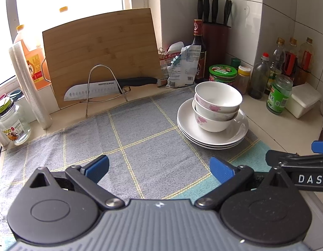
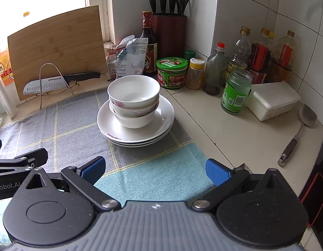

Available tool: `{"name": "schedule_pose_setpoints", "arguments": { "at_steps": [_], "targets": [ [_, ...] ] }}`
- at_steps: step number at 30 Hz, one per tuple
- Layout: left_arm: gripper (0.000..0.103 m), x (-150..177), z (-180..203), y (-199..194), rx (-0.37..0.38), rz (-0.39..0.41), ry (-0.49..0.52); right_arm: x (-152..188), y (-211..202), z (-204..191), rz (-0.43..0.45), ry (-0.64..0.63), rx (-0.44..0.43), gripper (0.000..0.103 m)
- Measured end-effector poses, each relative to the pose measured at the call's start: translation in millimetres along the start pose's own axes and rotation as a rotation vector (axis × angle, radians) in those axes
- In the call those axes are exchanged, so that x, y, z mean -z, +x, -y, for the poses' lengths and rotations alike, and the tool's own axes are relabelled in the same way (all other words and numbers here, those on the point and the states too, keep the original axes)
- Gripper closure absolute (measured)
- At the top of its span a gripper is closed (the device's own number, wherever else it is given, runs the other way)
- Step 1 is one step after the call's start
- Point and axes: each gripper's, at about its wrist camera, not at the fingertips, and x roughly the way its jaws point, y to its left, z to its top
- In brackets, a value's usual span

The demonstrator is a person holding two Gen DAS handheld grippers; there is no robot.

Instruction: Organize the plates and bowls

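Observation:
Three white bowls (image 1: 217,104) (image 2: 133,100) with pink flowers are nested on a stack of three white plates (image 1: 187,123) (image 2: 163,123), which rests on the right part of a grey checked cloth (image 1: 140,142) (image 2: 63,125). My left gripper (image 1: 159,167) hovers open over the cloth, well short of the stack and to its left, with nothing between its blue pads. My right gripper (image 2: 155,168) is open and empty too, a short way in front of the stack, over the cloth's light blue edge. Each gripper's side shows at the edge of the other's view.
A bamboo cutting board (image 1: 100,52) (image 2: 57,48) leans at the back with a knife (image 1: 105,87) on a wire rack. A knife block (image 2: 168,33), sauce bottles, jars (image 2: 235,90), a white box (image 2: 272,100) and a spatula (image 2: 297,131) crowd the right counter. A glass jar (image 1: 13,121) stands left.

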Motion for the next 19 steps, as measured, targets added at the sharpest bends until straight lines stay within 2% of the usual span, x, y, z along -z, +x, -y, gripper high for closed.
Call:
{"name": "schedule_pose_setpoints", "arguments": {
  "at_steps": [19],
  "targets": [
    [0.001,-0.3,-1.1,0.5,0.003,0.0,-0.003,-0.7,-0.8,1.0,0.0,0.001,0.008,0.0]
  ]
}}
